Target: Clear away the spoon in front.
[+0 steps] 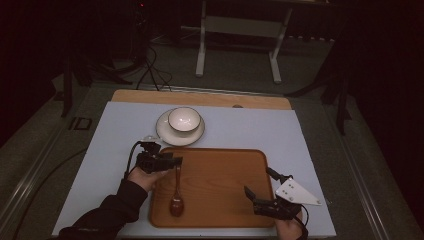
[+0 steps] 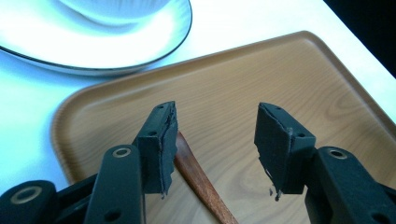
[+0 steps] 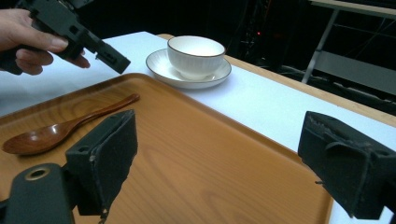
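Spoon (image 1: 176,195) lengthwise on tray (image 1: 225,165), handle tip under open left gripper (image 1: 170,161); right gripper (image 1: 252,196) open, farther off.

- You've got a table (image 1: 125,125) with a white top; at the far edge a strip of bare wood (image 1: 200,97) shows past the white.
- Sitting right on the white is a wooden tray (image 1: 220,185), toward your side and roughly centred. Its near edge runs close to the table's near edge.
- Just beyond the tray's far left corner there's a white saucer (image 1: 162,134) with a dark rim. It's very close to the tray; can't tell if they touch.
- Rest of the white top around those two is bare on your left, your right and at the far side.
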### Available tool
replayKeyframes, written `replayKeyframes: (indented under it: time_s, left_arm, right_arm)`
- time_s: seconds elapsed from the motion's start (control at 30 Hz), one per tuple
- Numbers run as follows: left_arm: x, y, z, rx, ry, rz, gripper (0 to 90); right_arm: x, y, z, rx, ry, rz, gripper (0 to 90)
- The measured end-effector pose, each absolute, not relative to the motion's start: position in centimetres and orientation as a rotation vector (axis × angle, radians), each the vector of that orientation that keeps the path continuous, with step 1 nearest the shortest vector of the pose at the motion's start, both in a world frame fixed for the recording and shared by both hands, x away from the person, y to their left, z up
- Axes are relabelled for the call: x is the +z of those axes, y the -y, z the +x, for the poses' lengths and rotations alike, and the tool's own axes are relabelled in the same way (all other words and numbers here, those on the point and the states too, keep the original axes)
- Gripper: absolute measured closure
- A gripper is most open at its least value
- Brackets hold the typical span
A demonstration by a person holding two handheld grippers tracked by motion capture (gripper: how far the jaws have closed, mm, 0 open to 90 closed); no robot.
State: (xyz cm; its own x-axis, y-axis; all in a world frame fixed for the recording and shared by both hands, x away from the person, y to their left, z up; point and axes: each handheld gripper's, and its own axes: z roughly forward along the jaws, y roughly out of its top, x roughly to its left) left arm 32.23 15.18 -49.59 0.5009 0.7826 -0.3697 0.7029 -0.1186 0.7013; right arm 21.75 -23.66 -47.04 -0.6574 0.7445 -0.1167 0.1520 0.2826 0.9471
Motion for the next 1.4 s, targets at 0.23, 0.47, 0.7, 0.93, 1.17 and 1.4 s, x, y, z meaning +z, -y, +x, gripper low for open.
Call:
replayKeyframes:
  time_s: [0.23, 0.47, 0.7, 0.93, 1.17, 1.4]
  left_arm:
    - [-48.4, -15.8, 30.5, 0.078, -1.096, 1.839, 30.1]
    - [-47.8, -16.6, 28.9, 0.12, -1.054, 1.837, 11.1]
    - [-47.6, -16.2, 27.7, 0.142, -0.969, 1.898, 0.1]
    - [-47.8, -16.0, 26.1, 0.186, -0.881, 1.929, 0.1]
    - [-48.7, -16.6, 24.3, 0.208, -0.844, 1.913, 0.2]
    - [-49.0, -16.9, 23.4, 0.233, -0.819, 1.874, 0.1]
  right_arm:
    - [-47.0, 23.3, 21.8, 1.365, -2.006, 0.781, 11.9]
    - [-47.1, 23.5, 21.8, 1.369, -2.003, 0.789, 11.9]
    - [-47.1, 23.6, 21.7, 1.369, -2.001, 0.79, 11.9]
    - [-47.1, 23.6, 21.8, 1.369, -2.0, 0.795, 11.9]
    - [-47.2, 23.9, 21.9, 1.37, -2.003, 0.8, 11.9]
    - [-47.3, 24.0, 22.0, 1.368, -2.004, 0.8, 11.9]
